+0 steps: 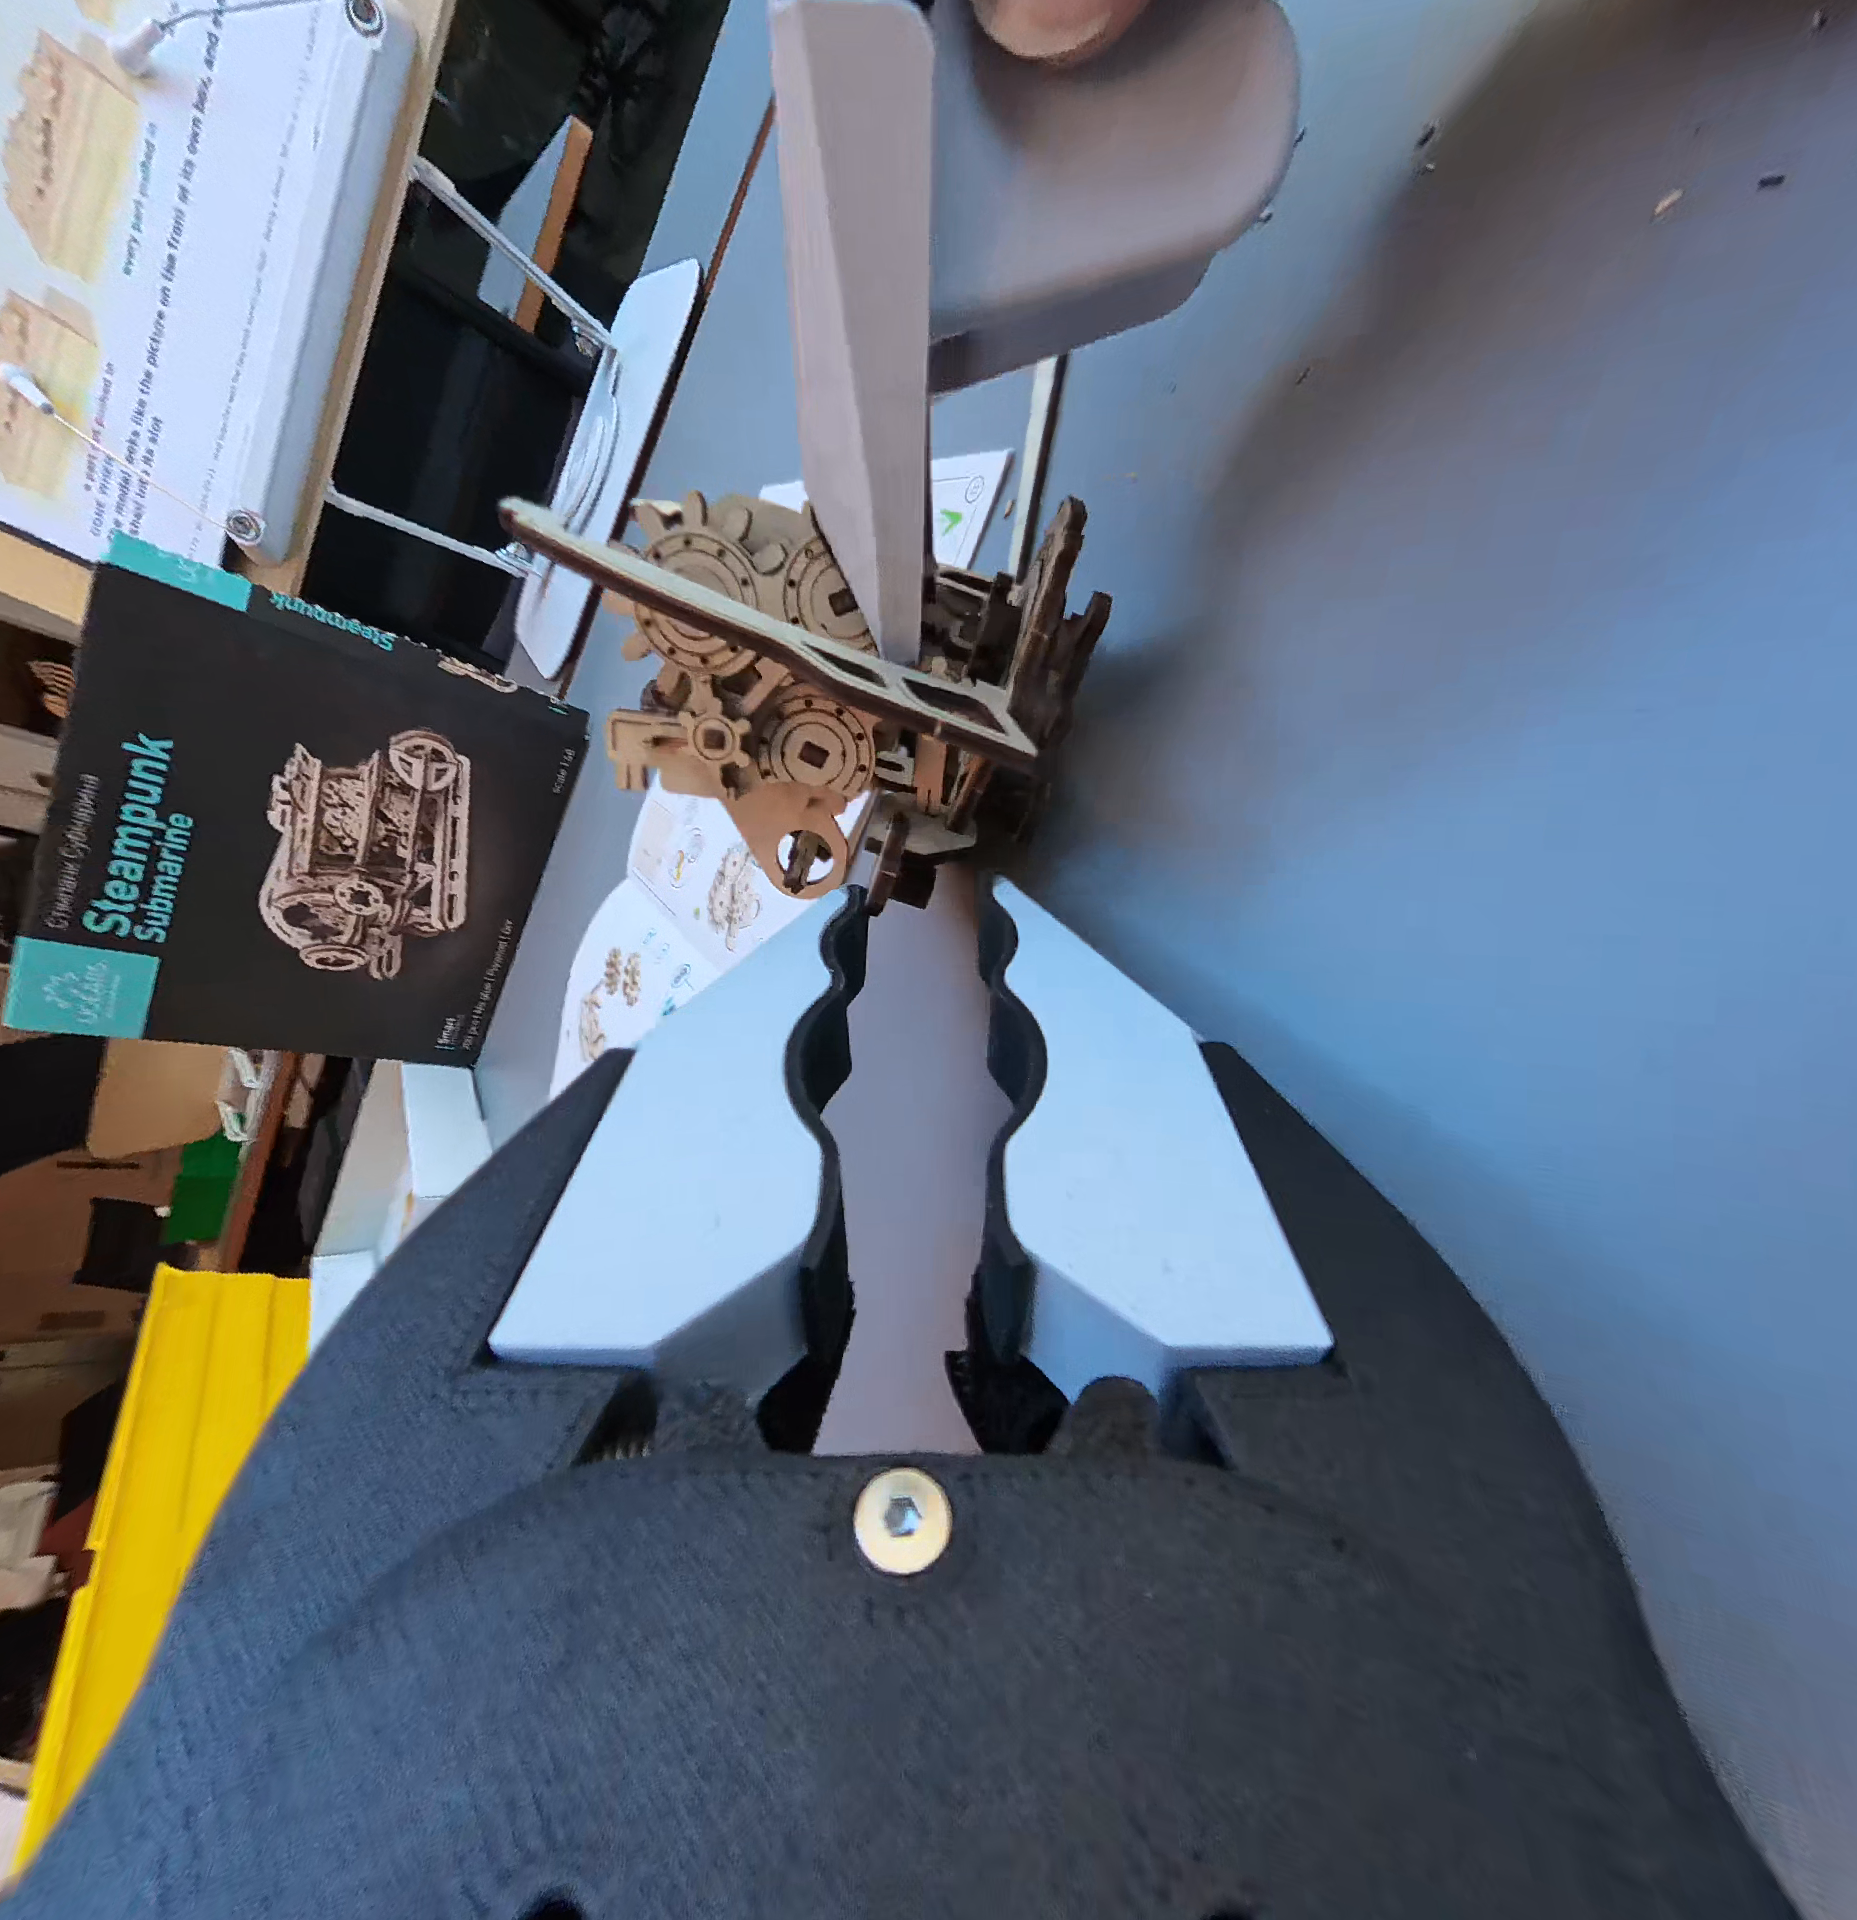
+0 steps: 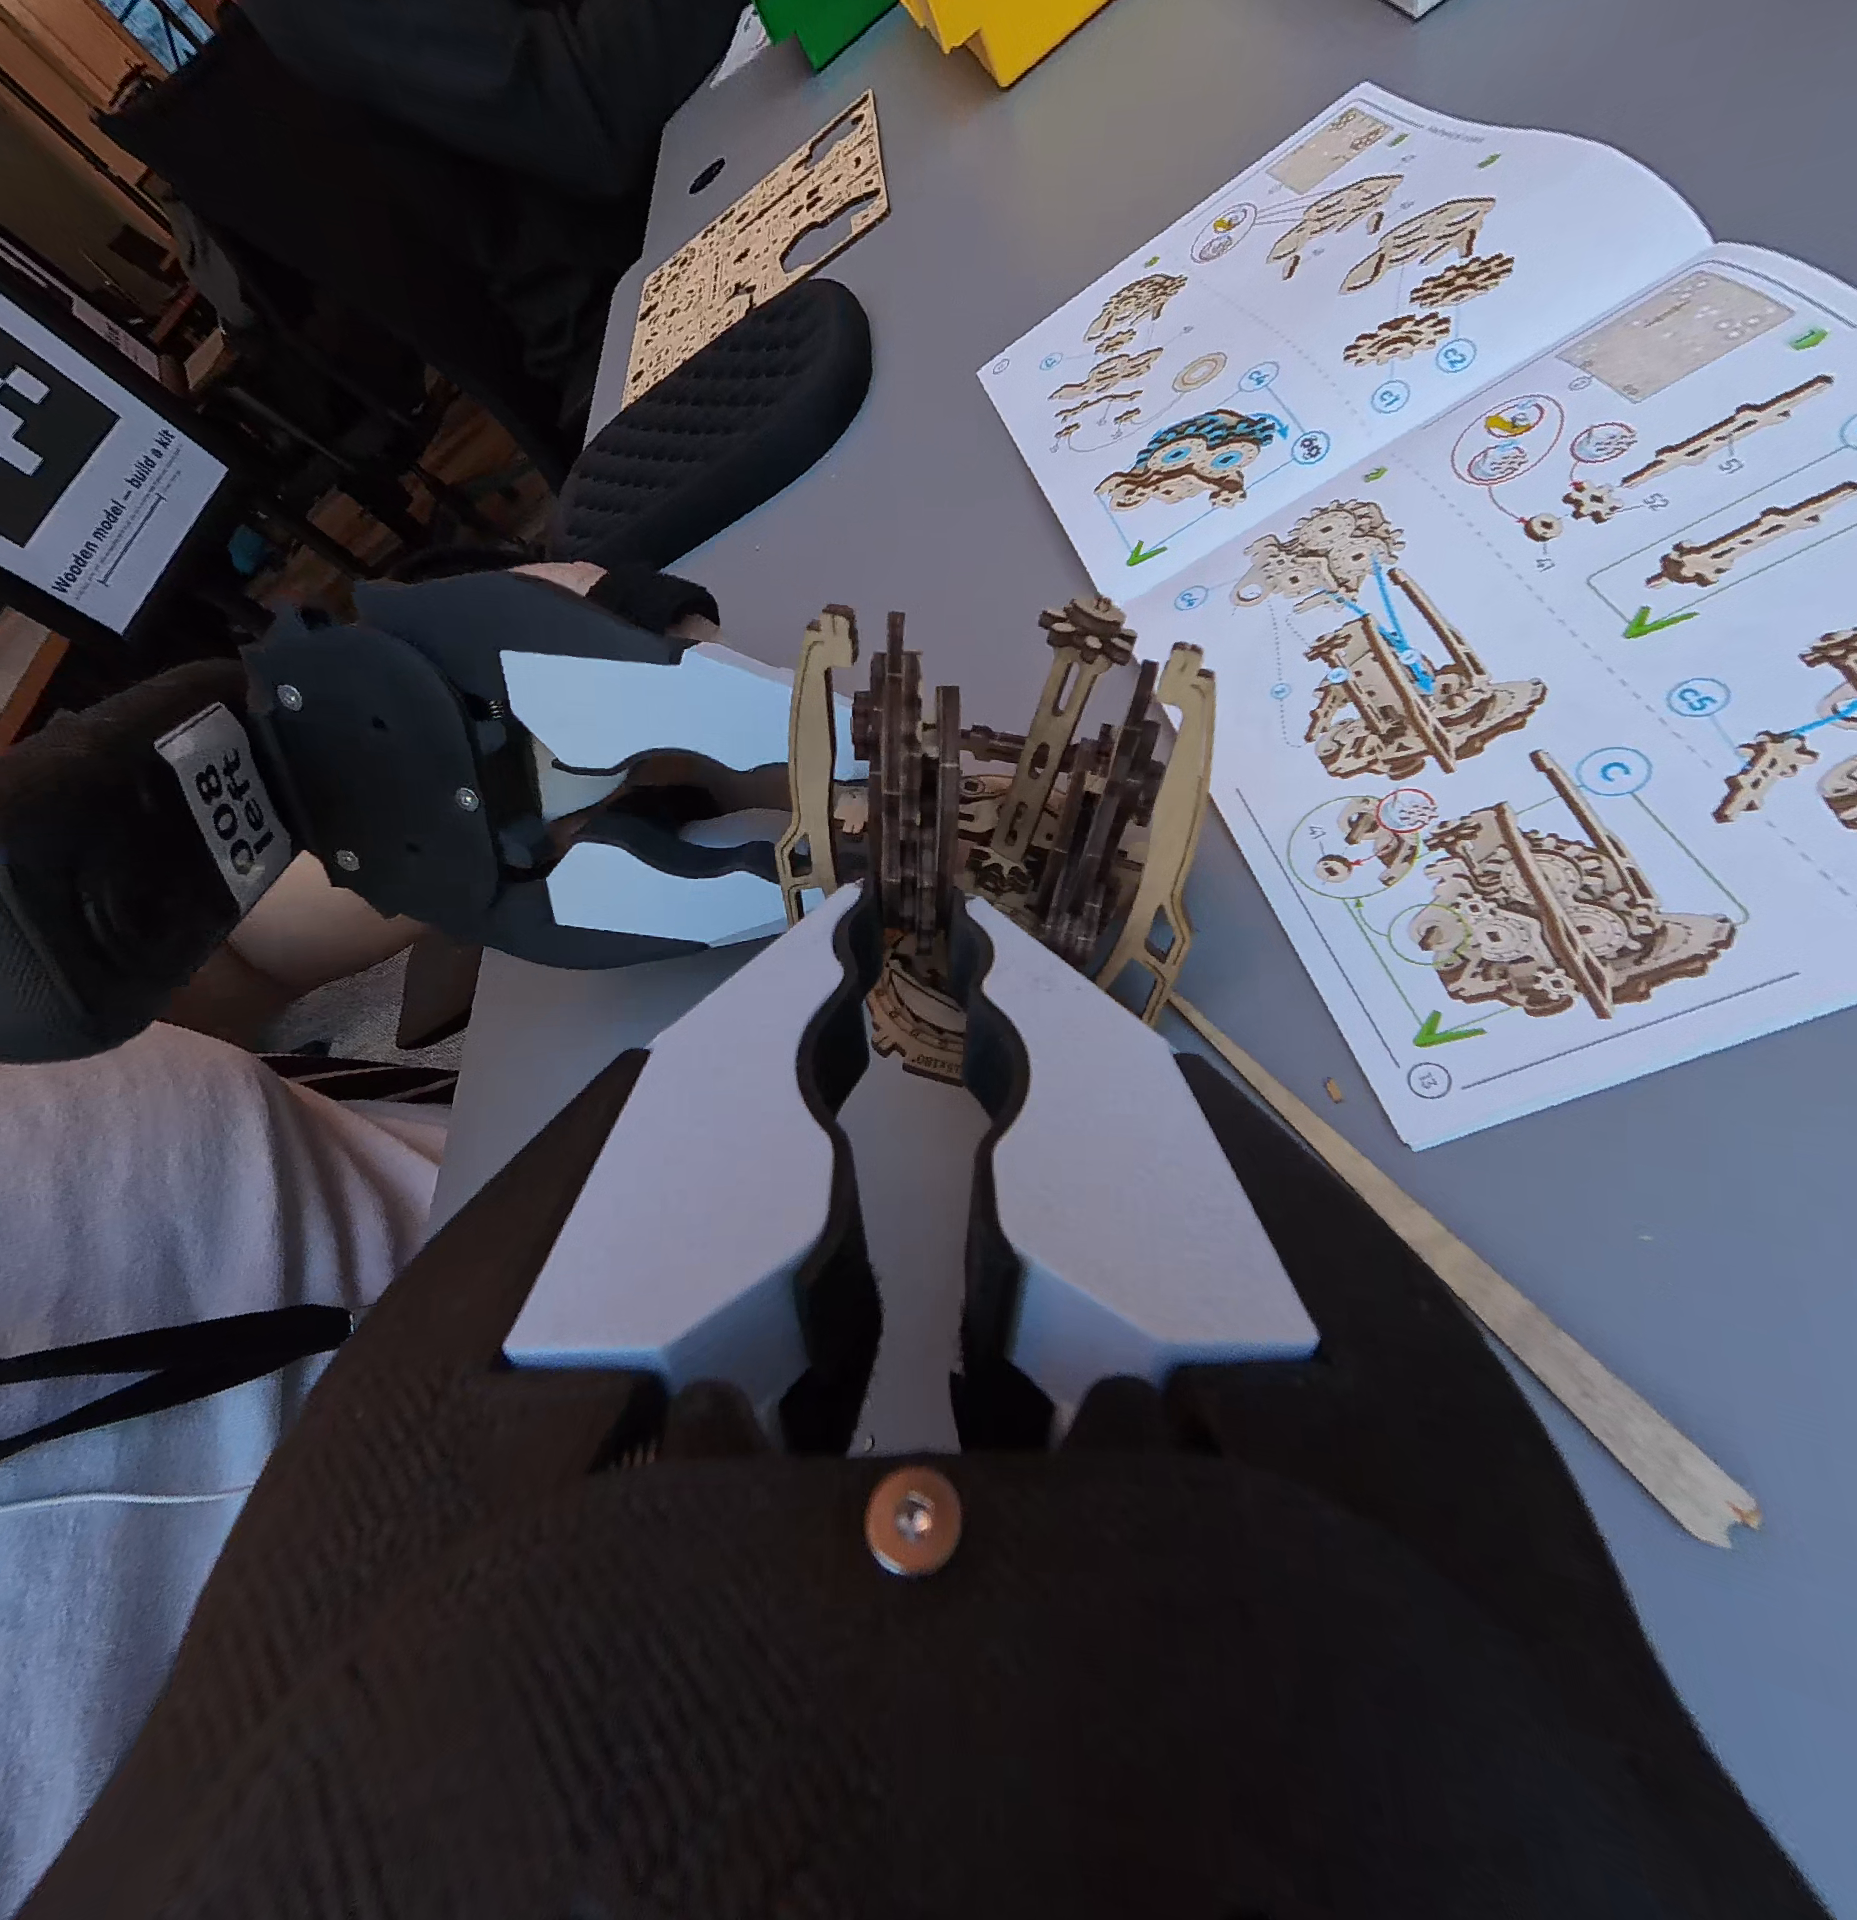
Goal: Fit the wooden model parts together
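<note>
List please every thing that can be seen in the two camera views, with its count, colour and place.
wooden model: one, tan and brown, on the table between both grippers
instruction booklet: one, white, open, right of the model
punched wooden sheet: one, tan, far table edge
wooden strip: one, pale, on the table below the booklet
kit box: one, black and teal, standing beyond the model in the left wrist view
table: one, grey
yellow block: one, at the table's far end
green block: one, beside the yellow
left gripper: black and white, jaws apart, at the model's side frame
right gripper: black and white, jaws around the model's gears
</note>
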Action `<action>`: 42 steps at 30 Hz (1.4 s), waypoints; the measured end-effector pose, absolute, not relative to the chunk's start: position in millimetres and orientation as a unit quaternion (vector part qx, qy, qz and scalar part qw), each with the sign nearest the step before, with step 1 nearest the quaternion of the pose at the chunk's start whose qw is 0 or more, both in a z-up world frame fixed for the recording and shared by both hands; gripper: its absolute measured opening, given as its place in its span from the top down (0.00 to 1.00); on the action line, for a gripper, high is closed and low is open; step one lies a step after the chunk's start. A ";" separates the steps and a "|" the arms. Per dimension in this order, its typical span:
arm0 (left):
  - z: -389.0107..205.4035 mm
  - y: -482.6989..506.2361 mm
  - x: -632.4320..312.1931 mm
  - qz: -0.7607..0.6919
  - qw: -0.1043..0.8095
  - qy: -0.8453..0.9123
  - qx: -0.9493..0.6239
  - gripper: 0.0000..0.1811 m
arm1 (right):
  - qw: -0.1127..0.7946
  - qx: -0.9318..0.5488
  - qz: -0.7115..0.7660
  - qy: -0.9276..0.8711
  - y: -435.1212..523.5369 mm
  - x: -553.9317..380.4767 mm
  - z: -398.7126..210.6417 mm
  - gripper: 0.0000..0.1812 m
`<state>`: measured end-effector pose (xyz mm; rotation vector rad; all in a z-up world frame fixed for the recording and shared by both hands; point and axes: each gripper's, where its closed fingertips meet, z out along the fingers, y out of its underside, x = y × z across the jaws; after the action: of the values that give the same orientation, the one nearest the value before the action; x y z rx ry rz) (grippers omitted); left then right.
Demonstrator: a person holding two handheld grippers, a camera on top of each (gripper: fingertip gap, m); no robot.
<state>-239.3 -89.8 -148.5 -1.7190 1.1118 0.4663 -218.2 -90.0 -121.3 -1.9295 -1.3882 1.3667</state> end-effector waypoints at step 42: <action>-141.3 -95.7 -221.3 0.207 0.532 0.524 -0.633 0.96 | 0.124 -0.662 0.525 -0.520 -90.6 -209.6 -119.0 0.94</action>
<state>-221.3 -95.7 -141.3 -1.5093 1.2490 0.4936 -209.6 -90.6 -119.0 -1.9312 -1.5160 1.5301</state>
